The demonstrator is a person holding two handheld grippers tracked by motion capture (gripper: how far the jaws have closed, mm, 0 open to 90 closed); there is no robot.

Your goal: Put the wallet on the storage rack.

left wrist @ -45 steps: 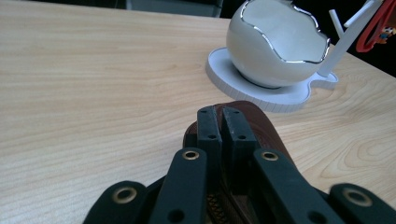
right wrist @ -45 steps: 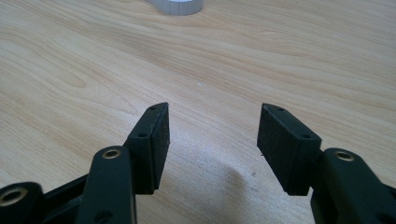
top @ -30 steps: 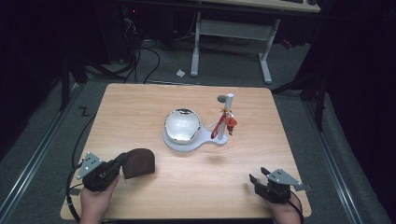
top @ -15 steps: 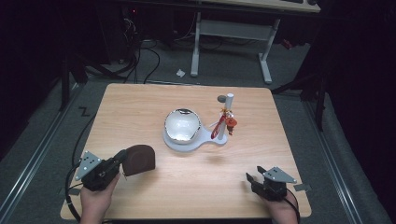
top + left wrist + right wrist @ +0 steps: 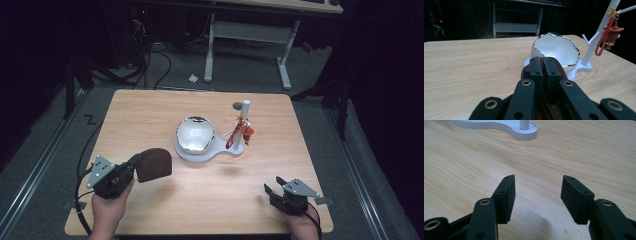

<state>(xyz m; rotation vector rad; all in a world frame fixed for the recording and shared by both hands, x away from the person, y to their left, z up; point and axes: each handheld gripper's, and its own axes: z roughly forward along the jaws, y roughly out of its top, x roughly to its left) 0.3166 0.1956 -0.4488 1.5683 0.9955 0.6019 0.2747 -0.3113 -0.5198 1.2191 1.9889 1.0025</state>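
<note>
My left gripper [image 5: 136,162] is shut on a brown leather piece [image 5: 156,163] near the table's front left. In the left gripper view the jaws [image 5: 542,61] are pressed together with the brown leather piece's [image 5: 563,73] stitched edge showing on both sides of them. Ahead stands a white glossy bowl [image 5: 195,134] [image 5: 556,48] on a white stand [image 5: 220,153]. The stand's post [image 5: 244,119] carries a red-strapped figure keychain [image 5: 246,131] [image 5: 612,33]. My right gripper [image 5: 274,186] [image 5: 537,187] rests open at the front right over bare wood, holding nothing.
The wooden table [image 5: 150,115] has free room on the left and right of the stand. A small grey round thing [image 5: 236,105] lies behind the post. Cables and a desk frame [image 5: 245,30] are on the floor beyond the far edge.
My left gripper has moved a little forward with the brown piece. The right gripper has shifted slightly to the left and stays open.
</note>
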